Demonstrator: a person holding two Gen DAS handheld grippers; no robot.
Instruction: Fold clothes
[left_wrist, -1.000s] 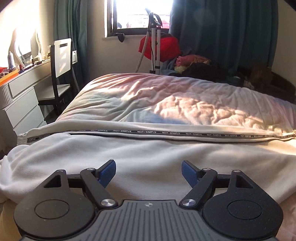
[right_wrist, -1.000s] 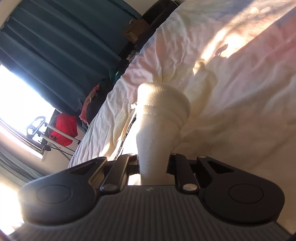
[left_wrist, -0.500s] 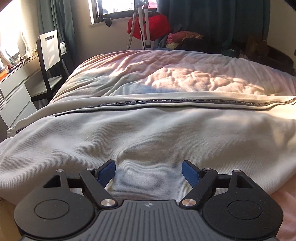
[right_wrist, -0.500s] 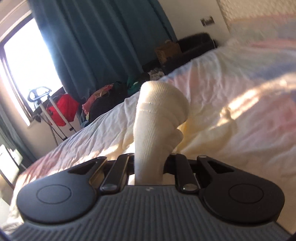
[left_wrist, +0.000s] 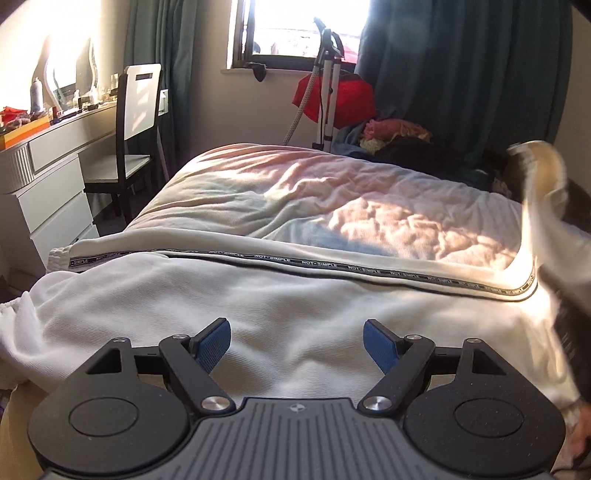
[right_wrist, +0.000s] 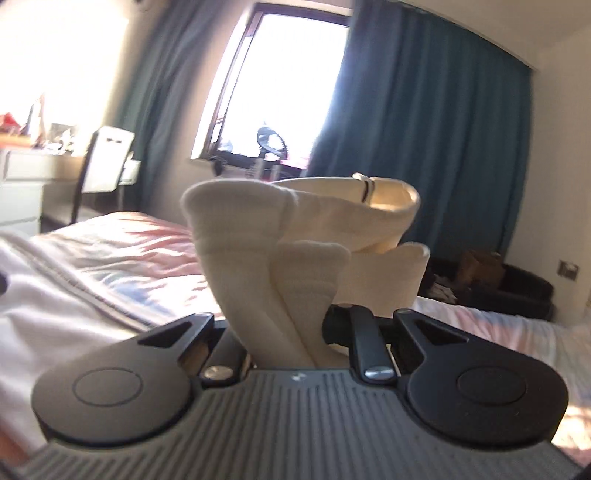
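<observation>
- The right gripper (right_wrist: 291, 332) is clenched on a bunched end of the cream trousers (left_wrist: 280, 306) — thick ribbed knit cuffs that stand up from the jaws in soft rolled folds, with a smoother cream hem curled into an open ring above them.
- The left gripper (left_wrist: 297, 341) stands released, its blue ribbed pads (left_wrist: 212, 345) wide apart above the cloth with nothing between them.
- The trousers lie spread across the near end of the bed (left_wrist: 332, 192), long axis running left to right; a black printed tape (left_wrist: 332, 266) follows that line.
- At the right edge the fabric rises off the bed, blurred.
- The bedcover is crumpled, pale pink and sunlit.
- A dark basket (right_wrist: 517, 284) by the blue curtain (right_wrist: 424, 122) holds something brown — what, I cannot tell.
</observation>
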